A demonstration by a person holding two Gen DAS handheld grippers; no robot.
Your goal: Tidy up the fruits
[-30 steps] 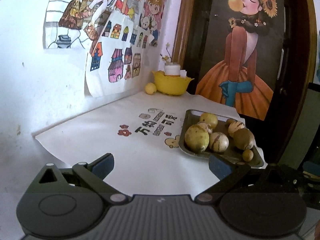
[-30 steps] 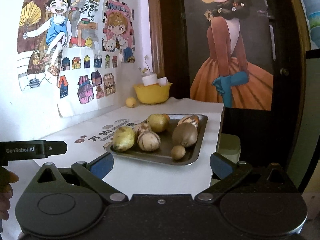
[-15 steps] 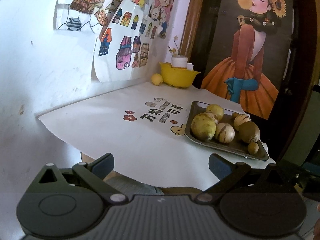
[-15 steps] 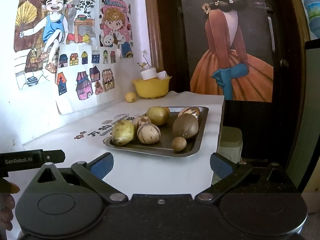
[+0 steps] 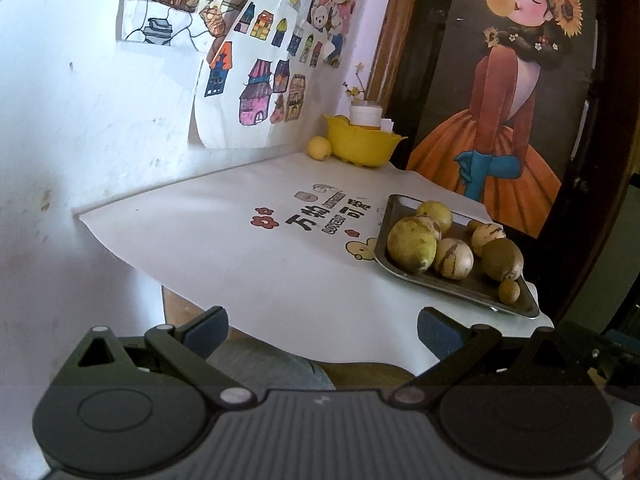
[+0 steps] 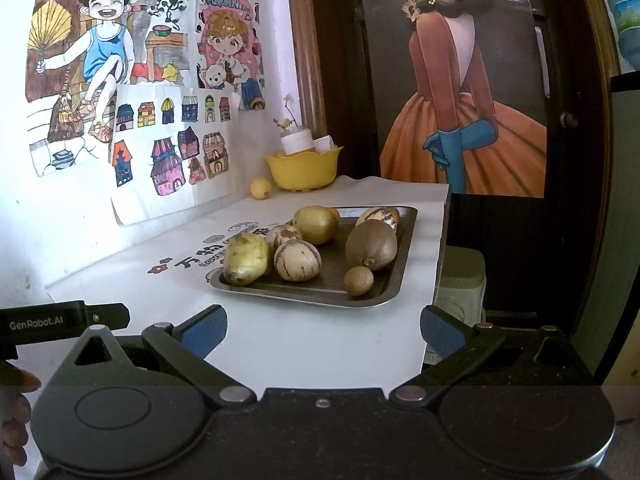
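A dark metal tray (image 6: 402, 254) (image 5: 392, 208) holding several yellow-green, striped and brown fruits sits on the table's right side. Nearest in the right wrist view are a yellow-green fruit (image 6: 245, 258), a striped one (image 6: 297, 260), a brown one (image 6: 371, 244) and a small brown one (image 6: 358, 280). At the back stand a yellow bowl (image 6: 302, 170) (image 5: 362, 145) and a loose yellow fruit (image 6: 260, 188) (image 5: 319, 147). My right gripper (image 6: 322, 330) is open in front of the tray. My left gripper (image 5: 322, 330) is open, off the table's near-left edge.
A white printed sheet (image 5: 256, 256) covers the table (image 6: 300, 336). Drawings hang on the white wall at left (image 6: 160, 140). A dark door with a painted figure (image 6: 460, 100) stands behind. A pale bin (image 6: 464, 280) sits below the table's right edge. The left device's arm (image 6: 64, 320) shows at left.
Both grippers have pulled back from the table and stayed open; the left one now looks over the table's near edge, with the tray farther away. The fruits have not moved.
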